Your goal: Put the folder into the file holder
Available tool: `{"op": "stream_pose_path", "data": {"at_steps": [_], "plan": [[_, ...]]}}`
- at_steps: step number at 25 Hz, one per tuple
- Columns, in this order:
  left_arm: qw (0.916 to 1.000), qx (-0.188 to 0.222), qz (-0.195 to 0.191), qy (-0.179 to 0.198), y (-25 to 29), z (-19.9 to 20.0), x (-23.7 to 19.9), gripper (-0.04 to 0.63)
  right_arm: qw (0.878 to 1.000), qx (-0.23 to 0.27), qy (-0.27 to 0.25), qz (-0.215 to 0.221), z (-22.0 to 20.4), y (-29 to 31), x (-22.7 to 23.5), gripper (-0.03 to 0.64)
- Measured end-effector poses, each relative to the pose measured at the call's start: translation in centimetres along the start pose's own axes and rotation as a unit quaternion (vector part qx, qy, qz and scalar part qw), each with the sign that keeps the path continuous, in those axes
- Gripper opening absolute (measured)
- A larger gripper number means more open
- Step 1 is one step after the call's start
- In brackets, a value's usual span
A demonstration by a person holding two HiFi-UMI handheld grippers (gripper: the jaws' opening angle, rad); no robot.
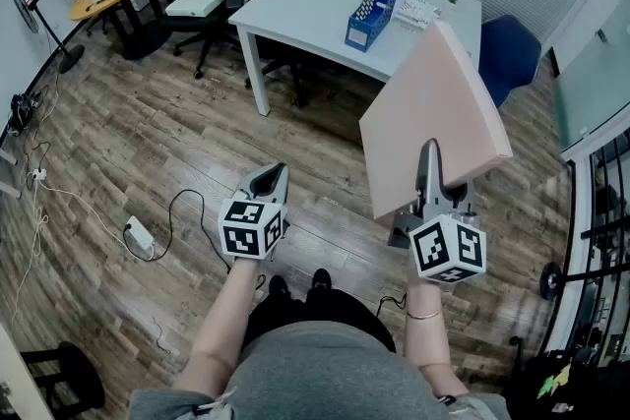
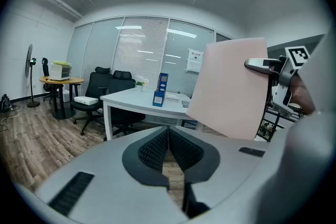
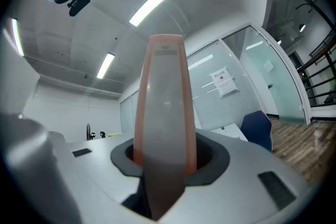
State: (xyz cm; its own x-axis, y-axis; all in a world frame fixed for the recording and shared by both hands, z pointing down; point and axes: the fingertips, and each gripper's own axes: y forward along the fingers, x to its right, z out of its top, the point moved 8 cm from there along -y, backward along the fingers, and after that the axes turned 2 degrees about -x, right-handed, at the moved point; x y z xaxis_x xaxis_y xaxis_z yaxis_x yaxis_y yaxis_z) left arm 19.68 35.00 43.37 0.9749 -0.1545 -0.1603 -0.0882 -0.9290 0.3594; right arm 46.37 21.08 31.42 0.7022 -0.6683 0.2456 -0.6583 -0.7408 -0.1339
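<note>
A person stands on the wood floor well short of the white table (image 1: 295, 10), a pink folder (image 1: 433, 113) clamped by its lower edge in the right gripper (image 1: 431, 174), whose jaws press on both faces while most of the folder rises unsupported above them; the left gripper (image 1: 269, 177), also well short of the table, has its jaws together with nothing between them; the blue file holder (image 1: 376, 3) stands on the table near its far side, just beside some papers (image 1: 418, 12). The risks look plain: held so low, the tall folder may swing or slip in the jaws on the way to the table; its edge may miss a slot and catch a divider; with no gripper bracing it, the light holder may slide or tip across the table.
</note>
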Motion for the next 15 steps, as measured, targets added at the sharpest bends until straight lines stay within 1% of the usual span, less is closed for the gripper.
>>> {"op": "stream_pose_path", "data": {"at_steps": [5, 10, 15], "plan": [[1.0000, -0.005, 0.003, 0.001, 0.6, 0.0, 0.5, 0.026, 1.000, -0.014, 0.016, 0.005, -0.6, 0.3, 1.0, 0.167], [1.0000, -0.002, 0.006, 0.001, 1.1, 0.3, 0.8, 0.026, 1.000, -0.020, 0.014, 0.010, -0.6, 0.9, 1.5, 0.167], [0.9999, 0.007, 0.010, -0.001, 1.5, 0.5, 1.3, 0.026, 1.000, -0.015, 0.014, 0.015, -0.3, 1.8, 2.2, 0.167]]}}
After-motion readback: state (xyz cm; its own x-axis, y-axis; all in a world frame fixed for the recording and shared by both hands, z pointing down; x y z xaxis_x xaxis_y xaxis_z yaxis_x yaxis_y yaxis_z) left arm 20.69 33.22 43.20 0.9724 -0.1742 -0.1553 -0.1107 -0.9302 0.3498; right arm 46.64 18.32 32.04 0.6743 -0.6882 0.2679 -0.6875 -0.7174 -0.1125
